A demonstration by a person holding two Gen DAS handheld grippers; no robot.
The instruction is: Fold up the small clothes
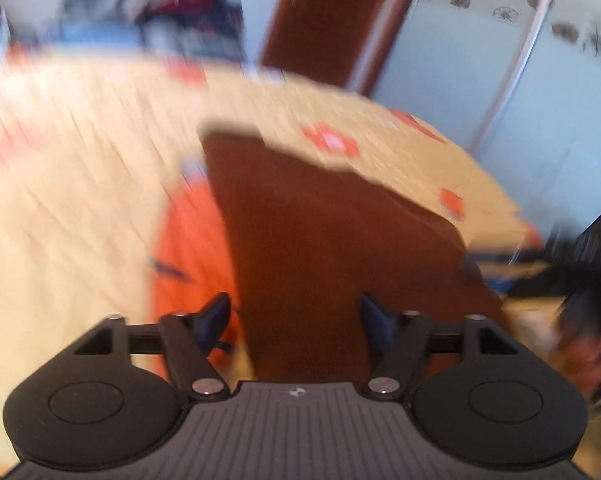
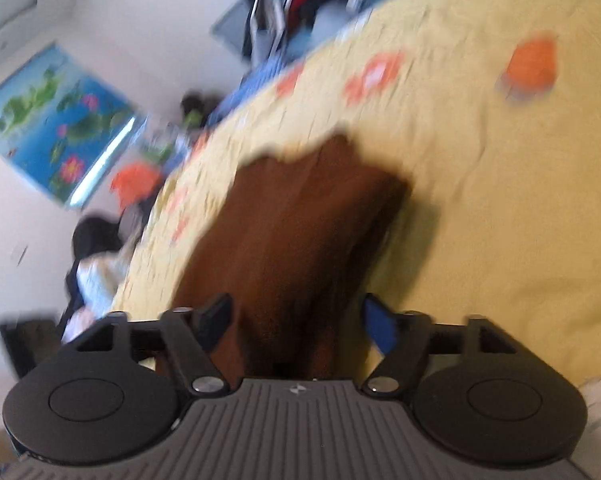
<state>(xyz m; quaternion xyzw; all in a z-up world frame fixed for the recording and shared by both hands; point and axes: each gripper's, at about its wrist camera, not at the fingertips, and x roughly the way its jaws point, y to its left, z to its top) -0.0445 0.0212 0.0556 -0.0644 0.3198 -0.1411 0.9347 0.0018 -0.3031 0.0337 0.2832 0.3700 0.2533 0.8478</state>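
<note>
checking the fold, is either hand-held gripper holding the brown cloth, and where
Neither. Both the left hand-held gripper and the right hand-held gripper stand open, pads clear of the brown cloth lying between them on the bedspread.

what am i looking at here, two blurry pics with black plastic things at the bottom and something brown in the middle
Each picture comes from a camera mounted on a hand-held gripper; a person carries one in each hand. The black parts at the bottom are the gripper itself, with two blue-padded fingers sticking forward. One picture looks along the left gripper, the other along the right gripper. Both look down at a bed with a yellow bedspread patterned with orange flowers. The brown cloth lies on it, with an orange garment beside it. Both pairs of fingers stand apart with brown cloth seen between them, not pinched. The blur comes from movement.
</note>
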